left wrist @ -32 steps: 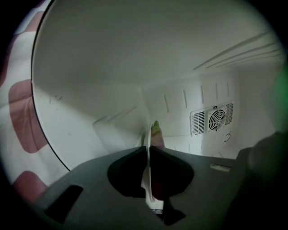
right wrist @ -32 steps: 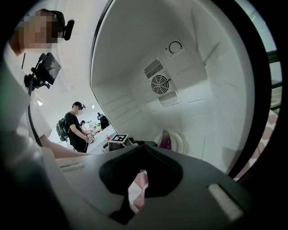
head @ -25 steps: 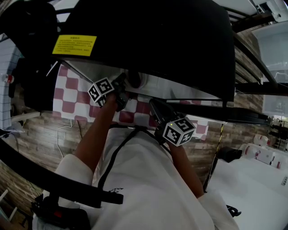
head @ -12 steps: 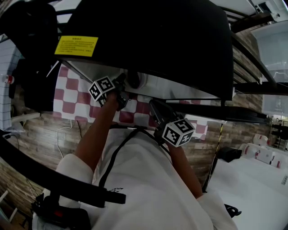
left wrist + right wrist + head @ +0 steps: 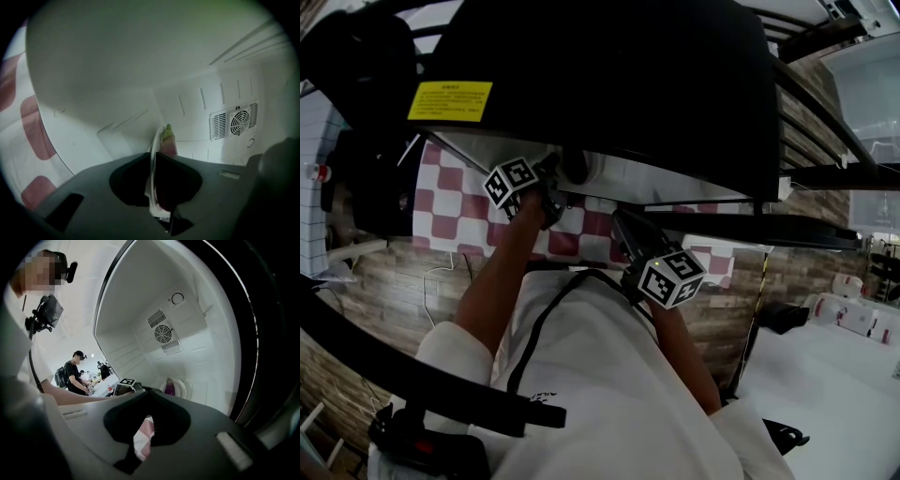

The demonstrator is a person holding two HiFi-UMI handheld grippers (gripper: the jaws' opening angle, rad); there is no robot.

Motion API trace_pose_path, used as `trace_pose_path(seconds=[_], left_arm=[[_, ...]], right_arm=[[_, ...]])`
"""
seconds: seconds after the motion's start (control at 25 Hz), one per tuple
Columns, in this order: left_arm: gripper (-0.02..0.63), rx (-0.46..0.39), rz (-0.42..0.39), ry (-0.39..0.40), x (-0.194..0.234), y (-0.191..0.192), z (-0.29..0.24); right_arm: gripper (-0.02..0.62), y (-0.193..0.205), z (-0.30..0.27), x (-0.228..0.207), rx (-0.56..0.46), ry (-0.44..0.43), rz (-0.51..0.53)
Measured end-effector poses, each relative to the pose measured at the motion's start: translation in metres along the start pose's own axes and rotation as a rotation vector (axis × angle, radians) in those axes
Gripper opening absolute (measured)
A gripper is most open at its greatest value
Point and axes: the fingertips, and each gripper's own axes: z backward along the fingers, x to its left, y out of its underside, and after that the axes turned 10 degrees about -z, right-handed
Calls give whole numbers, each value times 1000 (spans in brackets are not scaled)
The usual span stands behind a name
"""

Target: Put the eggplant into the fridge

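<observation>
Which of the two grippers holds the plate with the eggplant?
The left gripper: its jaws clamp the plate by the rim, eggplant on it. The right gripper grips nothing.

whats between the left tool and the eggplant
A white plate: the left tool grips its rim and the eggplant rests on it, as the left gripper view shows.

Eggplant [image 5: 168, 142], plate [image 5: 155, 139] partly behind left tongs [image 5: 153, 156]

Purple eggplant [image 5: 169, 387], green tip, on white plate [image 5: 182, 387] inside white fridge [image 5: 140, 301].
</observation>
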Motion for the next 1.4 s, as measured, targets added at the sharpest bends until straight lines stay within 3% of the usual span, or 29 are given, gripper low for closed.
trace_pose_path(seconds=[0.4, 1.12, 1.4], left_arm=[[137, 33, -42, -21, -8, 0, -2], [241, 38, -125, -78, -13, -7, 0], [245, 32, -145, -85, -13, -7, 8]], right_arm=[[6, -3, 9, -1, -30, 8, -23], [6, -7, 15, -1, -56, 1, -26], [6, -6, 18, -1, -60, -9, -29]])
